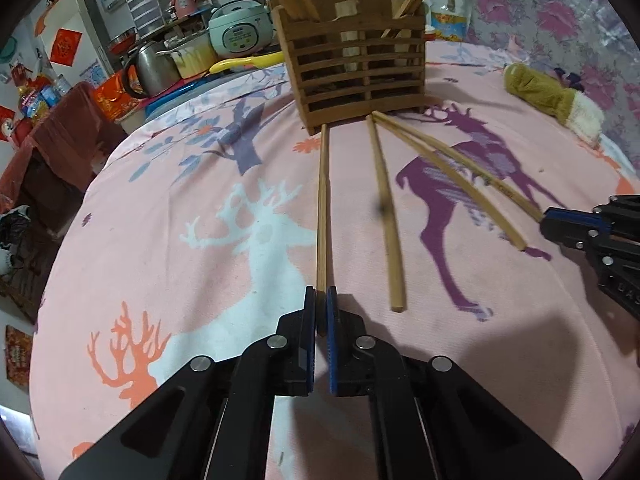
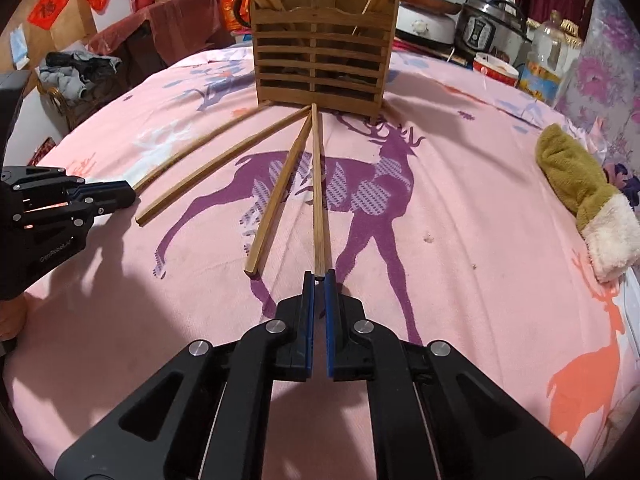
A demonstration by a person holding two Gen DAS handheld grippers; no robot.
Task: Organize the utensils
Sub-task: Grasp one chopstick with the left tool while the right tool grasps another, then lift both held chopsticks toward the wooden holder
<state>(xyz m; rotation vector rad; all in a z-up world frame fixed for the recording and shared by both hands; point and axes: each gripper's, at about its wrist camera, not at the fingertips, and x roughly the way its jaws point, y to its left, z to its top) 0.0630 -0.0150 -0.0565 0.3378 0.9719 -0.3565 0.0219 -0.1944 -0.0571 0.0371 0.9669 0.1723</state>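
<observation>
Two handheld grippers work over a bed covered in a pink sheet (image 1: pixel 160 208) printed with deer. The left gripper (image 1: pixel 321 300) has its jaws closed on the near end of one wooden chopstick (image 1: pixel 322 200). That stick runs straight away from the jaws, its far tip touching the foot of a slatted wooden utensil holder (image 1: pixel 356 72) standing upright on the bed. The right gripper (image 2: pixel 319 280) is likewise closed, pinching the near end of a second chopstick (image 2: pixel 318 184), whose long axis also points directly ahead to the holder's base.

Between the two held sticks lie two loose chopsticks (image 2: pixel 224 164) flat on the sheet, fanning out from the holder toward the person. One rests just beside the right-hand stick; the other lies nearer the left gripper.

The holder already contains several chopsticks standing upright in its left and right compartments. A stuffed fabric toy (image 2: pixel 580 192) lies well off to the right. Cookers and pots crowd the background.

Each hand probably needs to lift its stick, tip it upright, and lower it into the holder straight ahead.
</observation>
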